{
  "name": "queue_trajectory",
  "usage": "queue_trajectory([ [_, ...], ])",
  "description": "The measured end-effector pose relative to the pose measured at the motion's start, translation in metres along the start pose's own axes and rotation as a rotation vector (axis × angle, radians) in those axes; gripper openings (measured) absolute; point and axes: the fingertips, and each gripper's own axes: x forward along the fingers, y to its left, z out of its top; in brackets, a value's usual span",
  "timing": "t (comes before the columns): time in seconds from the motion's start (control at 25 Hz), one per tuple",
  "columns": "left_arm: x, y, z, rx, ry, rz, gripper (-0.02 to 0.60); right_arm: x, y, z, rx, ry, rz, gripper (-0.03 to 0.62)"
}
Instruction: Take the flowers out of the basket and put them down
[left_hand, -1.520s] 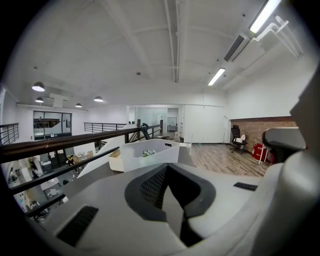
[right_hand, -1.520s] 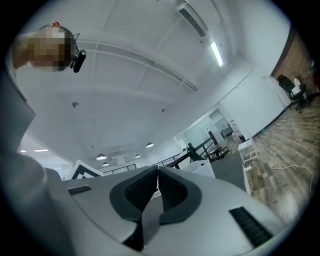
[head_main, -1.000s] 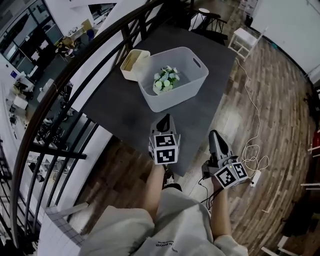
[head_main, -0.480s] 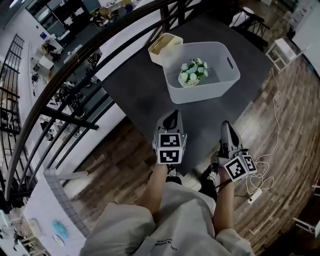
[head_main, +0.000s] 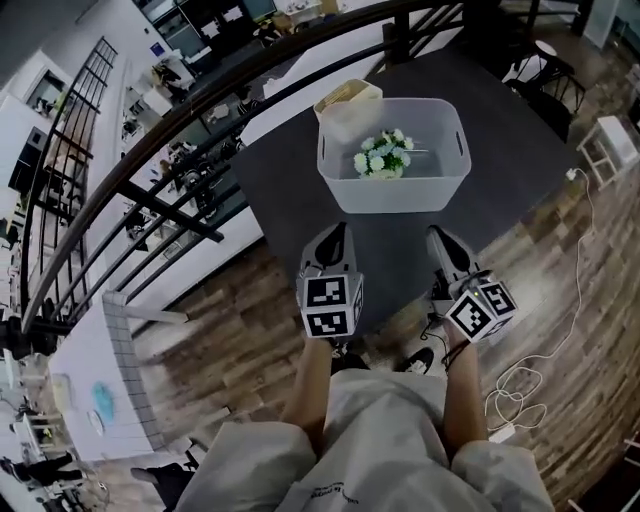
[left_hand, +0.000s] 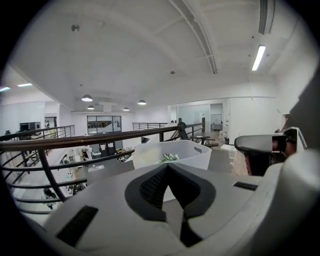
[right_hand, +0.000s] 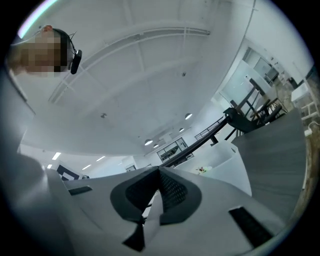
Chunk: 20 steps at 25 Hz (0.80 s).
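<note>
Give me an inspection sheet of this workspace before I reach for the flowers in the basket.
Surface: dark table, carrying the basket and one box.
Job's things: flowers inside the white basket, not yet taken out.
Clutter: cream box behind the basket's far left corner.
Grippers: left gripper and right gripper both shut and empty, held short of the basket.
Cables: white cable looped on the wooden floor to the right.
Surroundings: black railing along the table's left side, with a lower level beyond.
</note>
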Motion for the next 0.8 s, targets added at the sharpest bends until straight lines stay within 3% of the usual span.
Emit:
queue_trajectory([
  [0.12,-0.001,-0.036,-0.008,-0.017,0.002,0.037,0.009,-0.020,-0.018,0.020,-0.051,0.039,0.031,0.008],
  [0.32,0.011,-0.083,-0.003,-0.015,0.019,0.043,0.009,-0.050,-0.054,0.032,-0.067,0.089,0.005,0.009],
  [0.6,0.041,-0.101,0.012,-0.024,0.006,0.061,0.009,-0.055,-0.096,0.033,-0.102,0.149,-0.052,0.009],
  [0.8,0.062,-0.107,0.013,-0.037,0.013,0.068,0.009,-0.050,-0.117,0.036,-0.108,0.188,-0.040,0.009],
])
